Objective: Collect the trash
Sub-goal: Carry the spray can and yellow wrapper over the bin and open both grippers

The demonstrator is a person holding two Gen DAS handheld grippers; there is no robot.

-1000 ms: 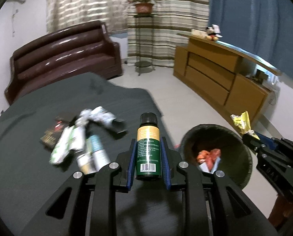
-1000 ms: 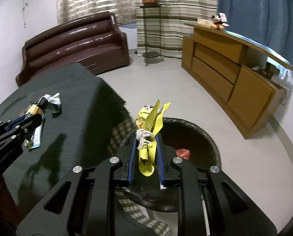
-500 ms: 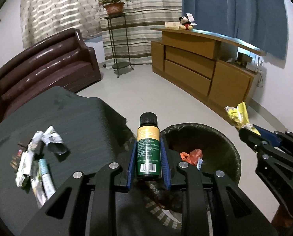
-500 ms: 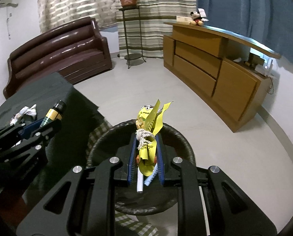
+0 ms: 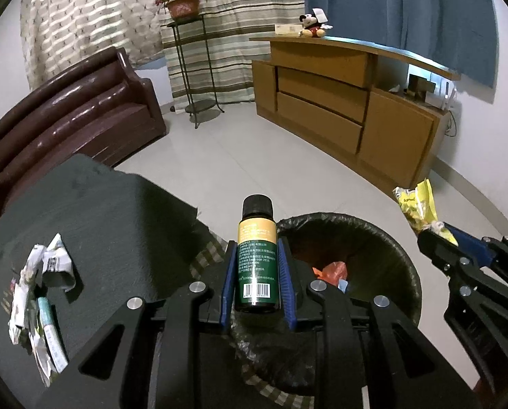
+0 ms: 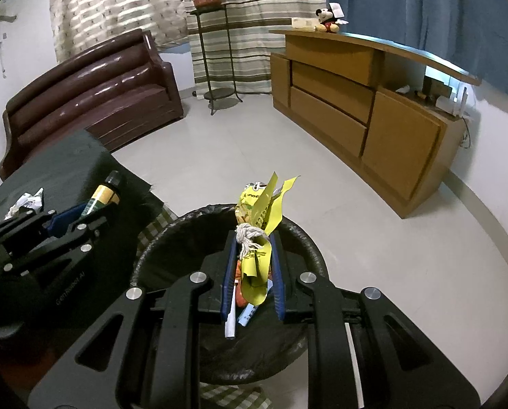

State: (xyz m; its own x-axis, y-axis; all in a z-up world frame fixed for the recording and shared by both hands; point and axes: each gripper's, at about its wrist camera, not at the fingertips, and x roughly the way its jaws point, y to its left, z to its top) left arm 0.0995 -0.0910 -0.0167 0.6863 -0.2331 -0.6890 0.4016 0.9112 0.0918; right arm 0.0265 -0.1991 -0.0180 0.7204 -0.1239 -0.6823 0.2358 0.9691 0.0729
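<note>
Where the dark table ends in a ragged cloth edge at about nine o'clock of the trash bin, the left gripper hangs over the near-left rim, its blue pads pinching a green bottle with an orange band and black cap. The bottle stands upright between the pads, its base above the bin's liner at seven o'clock of the opening. In the left wrist view the right gripper comes in from three o'clock, just outside the rim. In its own view the right gripper is pressed together on a crumpled yellow wrapper bound with white string, held over the middle of the bin. Inside the bin lie orange scraps and a few pale pieces. More wrappers lie on the table at nine o'clock of the left gripper, well apart from the table edge. A checked cloth shows between table and bin, touching both. Beyond the bin, from eleven to two o'clock, the pale tiled floor lies open up to the brown sofa, the plant stand and the wooden sideboard.
</note>
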